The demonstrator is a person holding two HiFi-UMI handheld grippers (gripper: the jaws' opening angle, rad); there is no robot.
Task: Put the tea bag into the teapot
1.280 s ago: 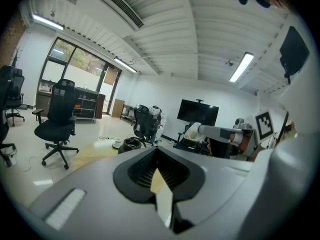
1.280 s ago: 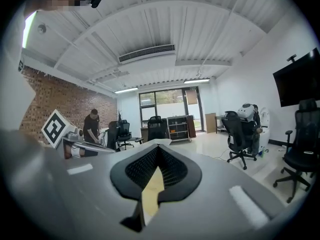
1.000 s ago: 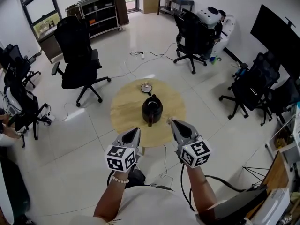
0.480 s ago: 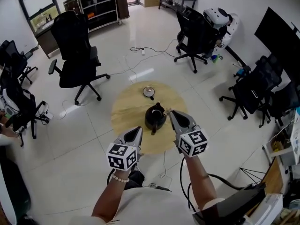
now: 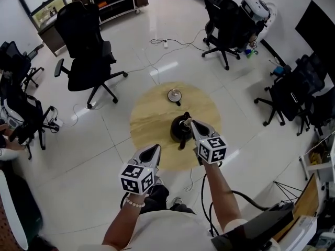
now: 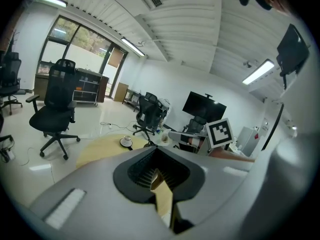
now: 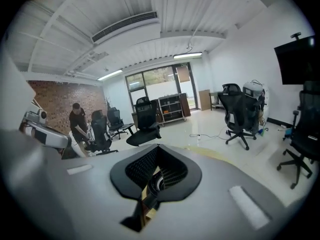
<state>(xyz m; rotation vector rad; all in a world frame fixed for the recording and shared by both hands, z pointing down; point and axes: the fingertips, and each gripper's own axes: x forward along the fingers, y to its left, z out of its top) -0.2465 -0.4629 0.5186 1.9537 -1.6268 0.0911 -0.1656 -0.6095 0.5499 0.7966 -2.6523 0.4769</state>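
A black teapot [image 5: 180,132] stands without its lid on the round wooden table [image 5: 152,119]. Its lid [image 5: 174,94] lies on the table farther back. My right gripper [image 5: 190,122] hovers over the teapot's right side, shut on a small white tea bag [image 6: 163,136], which shows at its tip in the left gripper view. Between the right jaws, part of the teapot [image 7: 153,183] shows just below. My left gripper [image 5: 155,148] hangs shut and empty over the table's near edge, left of the teapot.
Black office chairs [image 5: 86,51] ring the table on a glossy white floor, with cables trailing. A shelf unit [image 5: 107,1] stands at the back. A person [image 7: 78,126] stands far off by a brick wall.
My right gripper has moved forward, from the table's near right edge to above the teapot. The left gripper has held its place at the near edge.
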